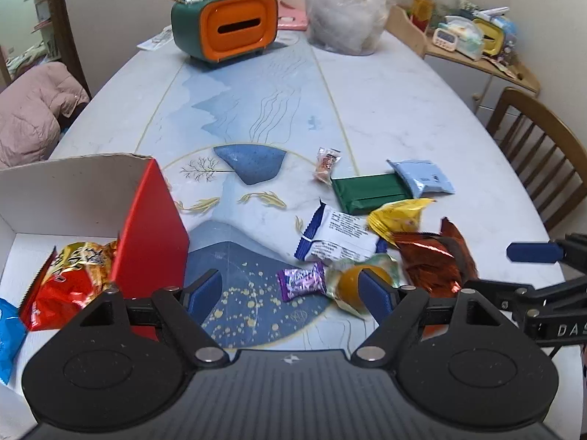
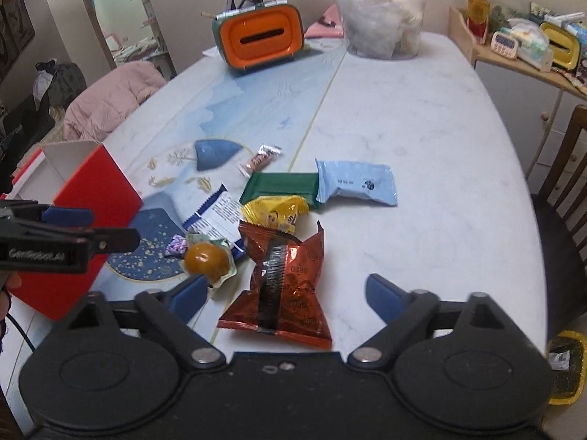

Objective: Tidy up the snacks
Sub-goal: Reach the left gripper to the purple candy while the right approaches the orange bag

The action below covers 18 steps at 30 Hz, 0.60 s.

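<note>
Both tools gaping: left tool (image 1: 293, 293), right tool (image 2: 286, 293) over copper packet (image 2: 282, 286).

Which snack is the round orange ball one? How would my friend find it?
Start at the red box on the table's left side, then look just right of it to the pile of snacks. At the pile's near left edge, beside a little purple candy, lies the round orange snack in clear wrapping, the only ball-shaped one; its neighbours are flat packets.
</note>
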{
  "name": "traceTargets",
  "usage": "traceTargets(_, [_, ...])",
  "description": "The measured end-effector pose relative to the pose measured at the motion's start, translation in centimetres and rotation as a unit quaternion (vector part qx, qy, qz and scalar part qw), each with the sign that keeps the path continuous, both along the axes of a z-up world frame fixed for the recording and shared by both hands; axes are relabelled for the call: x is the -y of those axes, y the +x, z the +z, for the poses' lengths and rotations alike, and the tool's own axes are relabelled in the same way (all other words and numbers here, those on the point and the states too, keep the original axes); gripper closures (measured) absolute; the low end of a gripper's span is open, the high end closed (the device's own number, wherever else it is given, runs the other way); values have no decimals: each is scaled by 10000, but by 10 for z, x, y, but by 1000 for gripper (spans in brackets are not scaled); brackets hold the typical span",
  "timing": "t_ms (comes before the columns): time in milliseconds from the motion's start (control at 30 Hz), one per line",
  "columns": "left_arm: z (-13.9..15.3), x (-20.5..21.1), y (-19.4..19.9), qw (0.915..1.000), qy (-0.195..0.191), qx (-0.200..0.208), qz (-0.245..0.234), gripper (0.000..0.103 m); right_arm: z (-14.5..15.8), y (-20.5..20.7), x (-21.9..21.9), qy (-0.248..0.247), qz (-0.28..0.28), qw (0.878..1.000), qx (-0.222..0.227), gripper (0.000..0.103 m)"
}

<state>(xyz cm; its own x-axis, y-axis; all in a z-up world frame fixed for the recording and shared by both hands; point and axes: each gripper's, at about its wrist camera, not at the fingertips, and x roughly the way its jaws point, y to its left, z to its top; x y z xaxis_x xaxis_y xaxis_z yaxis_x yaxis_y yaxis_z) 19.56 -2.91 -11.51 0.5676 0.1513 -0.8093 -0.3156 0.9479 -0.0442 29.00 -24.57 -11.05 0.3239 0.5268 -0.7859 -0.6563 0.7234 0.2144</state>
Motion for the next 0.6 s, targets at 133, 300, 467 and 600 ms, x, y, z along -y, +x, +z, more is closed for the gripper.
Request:
traceTargets(133, [-13, -10, 11, 9993, -89, -168, 327, 23, -12, 12, -8, 17, 33, 9999, -164, 21])
traceTargets(300, [-28, -16, 18, 9983, -111, -346, 451, 28, -21, 20, -14, 80, 124, 9994, -315, 23])
traceTargets(467, [-39, -15, 26, 9978, -82, -404, 519, 29, -29, 25, -19, 59, 196, 9990, -408, 25])
traceTargets(600, [-46, -13, 32, 9977, -66, -471, 492, 32, -34, 27, -21, 49, 226, 9986, -469, 26])
